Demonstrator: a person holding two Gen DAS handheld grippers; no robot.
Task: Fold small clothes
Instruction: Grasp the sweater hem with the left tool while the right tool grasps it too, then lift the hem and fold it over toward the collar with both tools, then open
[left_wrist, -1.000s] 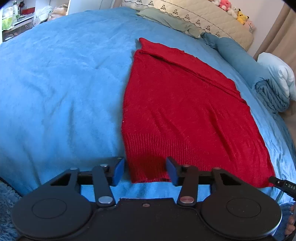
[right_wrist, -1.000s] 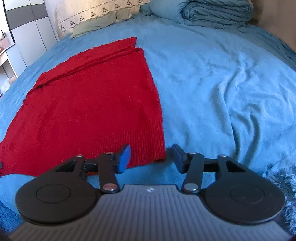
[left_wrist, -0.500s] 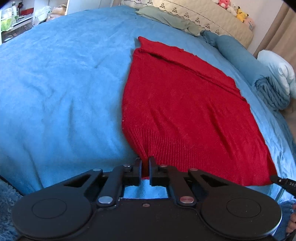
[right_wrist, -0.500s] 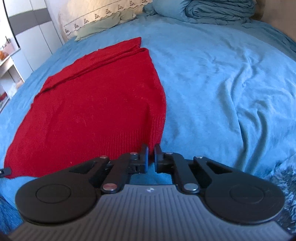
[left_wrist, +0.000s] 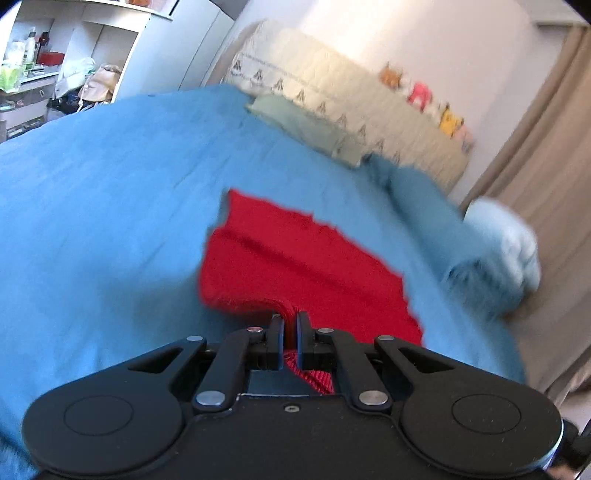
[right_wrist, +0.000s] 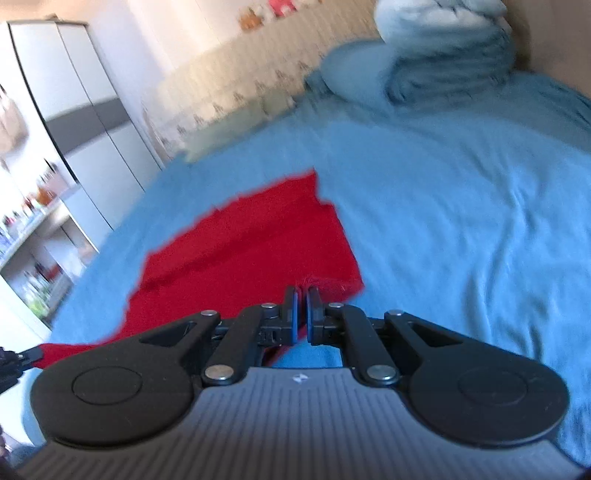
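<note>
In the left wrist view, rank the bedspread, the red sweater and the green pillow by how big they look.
1. bedspread
2. red sweater
3. green pillow, though it lies farther from the camera, so its true size is unsure.

Bedroom with a wide bed under a blue bedspread, lit by bright daylight.
A cream quilted headboard runs along the pale wall, with small plush toys lined on top. Beige curtains hang at one side. A rolled blue duvet lies near the headboard. A white wardrobe and cluttered open shelves stand opposite.
</note>
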